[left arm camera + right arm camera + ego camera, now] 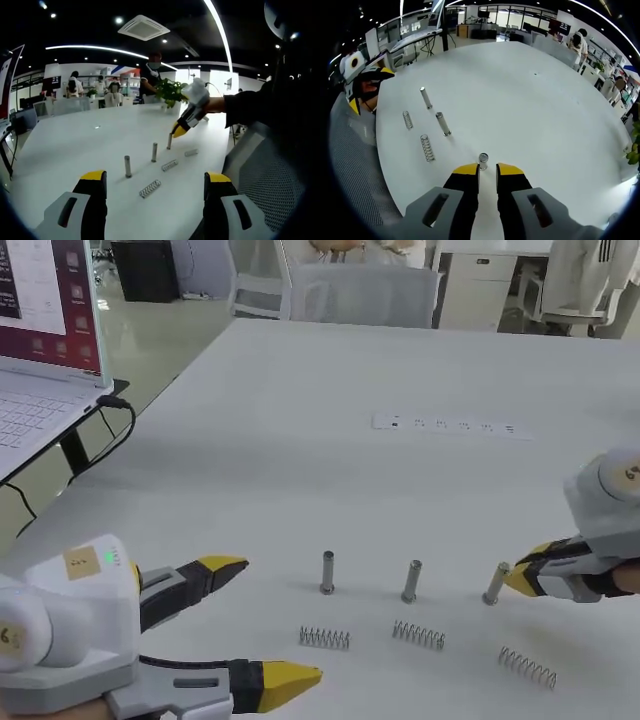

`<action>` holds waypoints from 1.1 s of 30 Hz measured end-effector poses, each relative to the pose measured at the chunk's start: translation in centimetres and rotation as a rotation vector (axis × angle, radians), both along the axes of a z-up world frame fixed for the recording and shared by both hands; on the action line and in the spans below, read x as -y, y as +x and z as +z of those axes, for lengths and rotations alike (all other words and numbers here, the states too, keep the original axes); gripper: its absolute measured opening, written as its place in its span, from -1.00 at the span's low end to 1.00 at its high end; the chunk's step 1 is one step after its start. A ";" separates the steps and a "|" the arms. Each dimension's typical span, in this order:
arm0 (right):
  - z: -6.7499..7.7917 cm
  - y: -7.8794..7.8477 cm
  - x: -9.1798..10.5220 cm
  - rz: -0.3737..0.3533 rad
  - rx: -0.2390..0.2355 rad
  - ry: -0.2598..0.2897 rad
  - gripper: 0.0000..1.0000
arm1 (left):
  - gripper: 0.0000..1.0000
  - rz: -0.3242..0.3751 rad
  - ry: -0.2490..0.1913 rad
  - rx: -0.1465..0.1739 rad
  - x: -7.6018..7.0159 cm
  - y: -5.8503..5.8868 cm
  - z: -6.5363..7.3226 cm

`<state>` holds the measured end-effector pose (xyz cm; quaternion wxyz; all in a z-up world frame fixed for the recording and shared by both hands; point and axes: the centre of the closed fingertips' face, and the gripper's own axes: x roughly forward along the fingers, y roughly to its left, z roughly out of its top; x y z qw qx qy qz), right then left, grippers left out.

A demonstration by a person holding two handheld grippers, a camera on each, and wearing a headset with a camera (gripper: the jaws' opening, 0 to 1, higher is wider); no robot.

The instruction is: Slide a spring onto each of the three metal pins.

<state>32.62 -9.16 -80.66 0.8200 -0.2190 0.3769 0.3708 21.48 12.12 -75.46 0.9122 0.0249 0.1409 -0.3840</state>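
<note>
Three short metal pins stand upright in a row on the white table: left pin [327, 572], middle pin [412, 580], right pin [496, 582]. A spring lies in front of each: left spring [324, 638], middle spring [418, 636], right spring [527, 667]. My left gripper [262, 622] hovers wide open at the near left, short of the left pin [128, 166], with nothing between its fingers. My right gripper [488, 170] has its jaws a narrow gap apart, its tips right at the right pin [483, 161], and holds nothing.
A laptop [40, 340] on a stand sits off the table's left edge, with a cable hanging down. A white power strip [450, 425] lies further back on the table. Chairs [365, 295] stand along the far side.
</note>
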 end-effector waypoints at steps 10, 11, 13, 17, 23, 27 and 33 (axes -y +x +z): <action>-0.7 -1.6 0.2 0.031 -0.026 -0.019 -0.72 | 0.52 -0.005 -0.002 -0.002 0.1 0.0 0.0; -0.6 -1.7 0.2 0.035 -0.027 -0.020 -0.72 | 0.52 -0.006 -0.002 -0.002 0.1 0.0 0.0; -0.6 -2.1 0.1 0.045 -0.035 -0.020 -0.72 | 0.52 -0.006 -0.003 -0.002 0.1 0.0 0.0; -0.8 -3.1 -0.4 0.080 -0.066 -0.023 -0.73 | 0.52 -0.007 -0.003 -0.003 0.1 0.0 -0.1; -1.7 -4.5 -1.0 0.137 -0.110 -0.048 -0.72 | 0.52 -0.007 -0.004 -0.004 0.1 -0.1 -0.1; -2.2 -5.2 -1.1 0.169 -0.134 -0.069 -0.72 | 0.52 -0.007 -0.005 -0.004 0.1 -0.1 -0.1; -2.9 -5.9 -1.4 0.206 -0.162 -0.098 -0.71 | 0.52 -0.004 -0.007 -0.004 0.1 -0.1 -0.1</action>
